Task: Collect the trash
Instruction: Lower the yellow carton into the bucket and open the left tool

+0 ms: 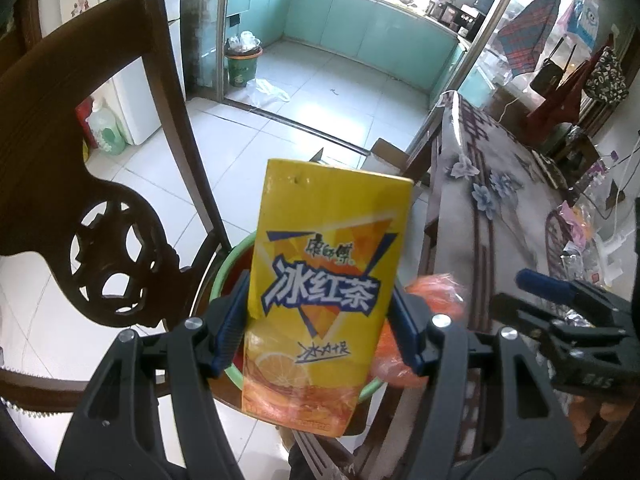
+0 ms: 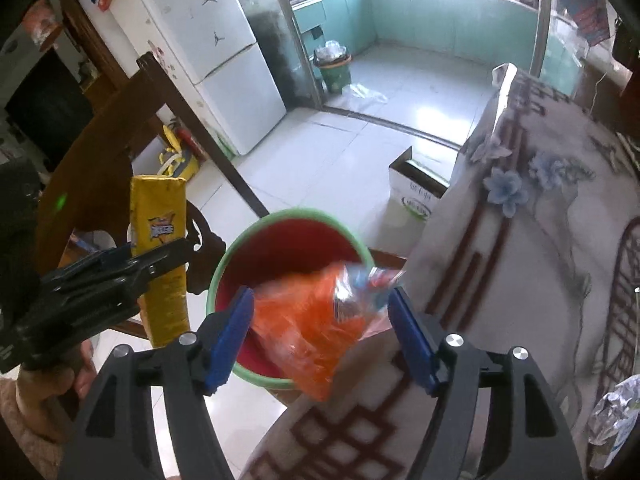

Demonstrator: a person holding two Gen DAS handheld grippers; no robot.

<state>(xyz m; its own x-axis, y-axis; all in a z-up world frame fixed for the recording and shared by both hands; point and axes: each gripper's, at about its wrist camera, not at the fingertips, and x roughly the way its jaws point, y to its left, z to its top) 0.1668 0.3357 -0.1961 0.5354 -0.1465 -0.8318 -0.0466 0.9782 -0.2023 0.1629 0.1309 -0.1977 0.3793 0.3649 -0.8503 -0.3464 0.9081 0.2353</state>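
Yellow carton clamped at left, orange wrapper loose at right, both over the red bin.

Yellow tea carton (image 1: 320, 292) sits upright betw. the blue pads of the left gripper (image 1: 320, 320), both pads pressed on its sides; it hangs above the near-left part of the red bin w/ green rim (image 2: 280, 216). Right gripper (image 2: 322, 334): jaws spread, pads clear of the orange plastic wrapper (image 2: 308, 320), which is blurred betw. them, over the bin's near-right rim. Flower-print tablecloth (image 2: 540, 240) lies just right of the bin; dark wooden chair (image 1: 112, 216) stands left of it.
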